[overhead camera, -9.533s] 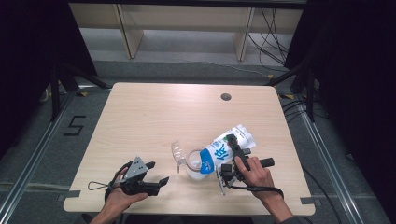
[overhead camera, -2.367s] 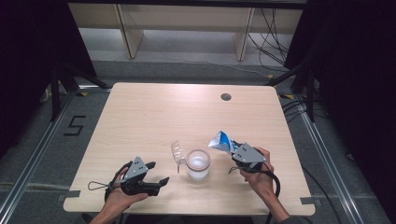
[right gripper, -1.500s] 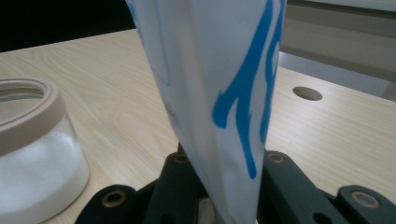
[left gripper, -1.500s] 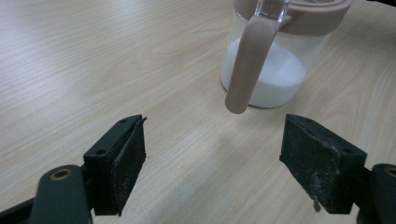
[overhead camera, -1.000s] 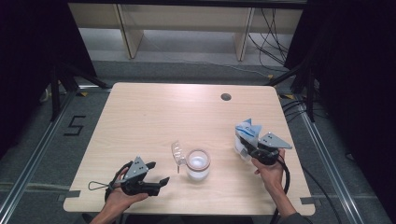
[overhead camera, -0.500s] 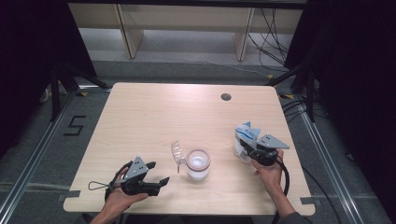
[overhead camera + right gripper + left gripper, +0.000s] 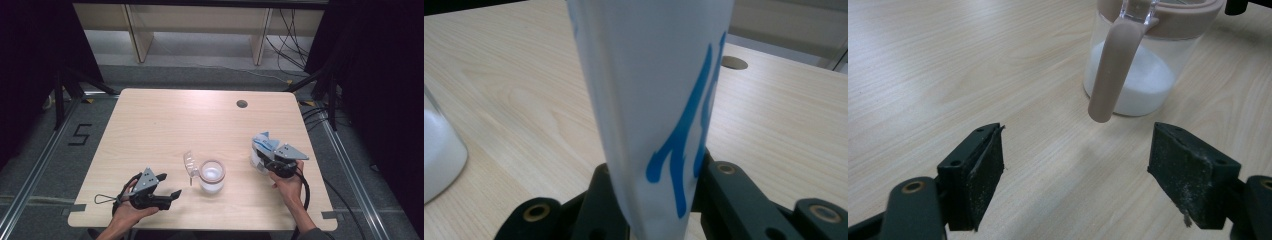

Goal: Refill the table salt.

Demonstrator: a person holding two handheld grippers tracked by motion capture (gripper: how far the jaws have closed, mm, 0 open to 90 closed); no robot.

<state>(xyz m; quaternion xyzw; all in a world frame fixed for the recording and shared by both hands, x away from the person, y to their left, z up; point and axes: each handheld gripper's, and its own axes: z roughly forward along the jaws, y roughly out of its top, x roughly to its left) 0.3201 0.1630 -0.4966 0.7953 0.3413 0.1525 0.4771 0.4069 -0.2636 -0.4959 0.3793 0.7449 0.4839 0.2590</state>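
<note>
A clear jar (image 7: 212,176) with a pinkish rim and handle holds white powder and stands near the table's front middle, its clear lid (image 7: 190,162) flipped open to the left. My left gripper (image 7: 169,185) rests open at the front left. Its jaws point at the jar (image 7: 1138,60) and nothing is between them (image 7: 1075,170). At the right, a white bag with blue print (image 7: 264,145) stands upright in my right gripper (image 7: 270,162). The jaws have just been opening a little, but the bag (image 7: 654,100) is still pinched between them (image 7: 654,200).
The light wooden table (image 7: 165,125) has a round cable hole (image 7: 242,104) at the back right. The bag stands close to the table's right edge. Shelf legs and cables lie on the floor beyond the far edge.
My right gripper has carried the bag from over the jar to the right side of the table and stood it upright. In the last second it barely shifted. The left gripper has stayed put.
</note>
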